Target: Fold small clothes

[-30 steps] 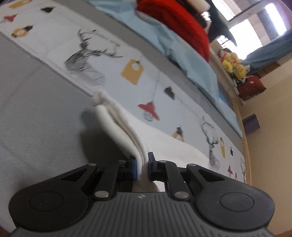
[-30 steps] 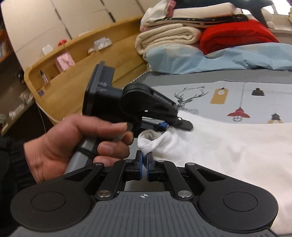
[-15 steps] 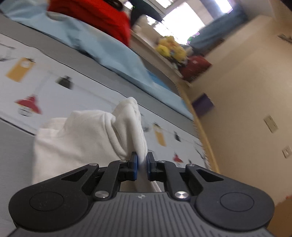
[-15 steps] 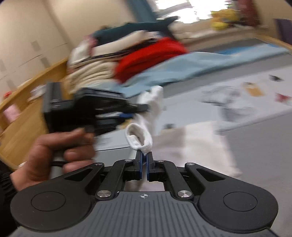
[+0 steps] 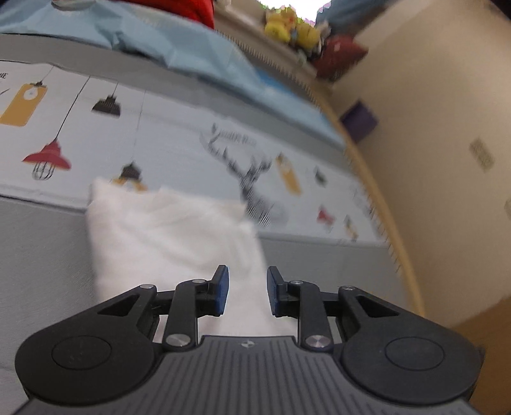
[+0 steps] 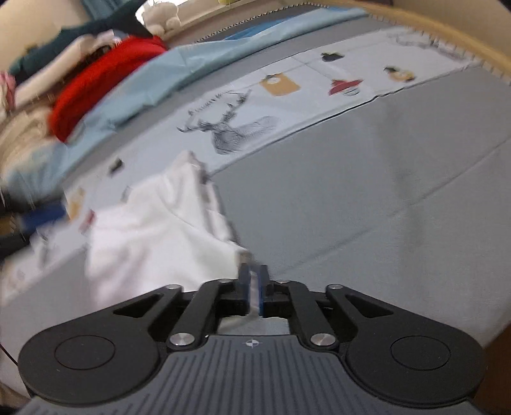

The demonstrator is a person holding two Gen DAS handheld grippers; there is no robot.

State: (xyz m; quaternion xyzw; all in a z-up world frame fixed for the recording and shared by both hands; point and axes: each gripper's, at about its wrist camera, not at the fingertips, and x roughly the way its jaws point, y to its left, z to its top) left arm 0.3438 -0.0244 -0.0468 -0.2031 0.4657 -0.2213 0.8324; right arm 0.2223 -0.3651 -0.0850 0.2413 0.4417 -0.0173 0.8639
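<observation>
A small white garment point(image 5: 166, 236) lies folded over on the grey mat, its far edge on the printed cloth point(image 5: 179, 150). My left gripper point(image 5: 246, 287) is open just above its near edge, holding nothing. In the right wrist view the same white garment point(image 6: 153, 236) lies bunched, and my right gripper point(image 6: 252, 281) is shut on its near corner, low over the grey mat point(image 6: 367, 198). The left gripper's blue pad shows blurred at the left edge point(image 6: 44, 217).
A pile of folded textiles, red point(image 6: 95, 83) and light blue point(image 6: 179, 73), lies at the back of the mat. Plush toys point(image 5: 290, 28) sit on a ledge. The mat's wooden rim point(image 5: 377, 198) runs along the beige wall.
Both grippers carried the lifted garment edge across and down, folding it over. My left gripper has opened and let go. My right gripper stays shut on the cloth.
</observation>
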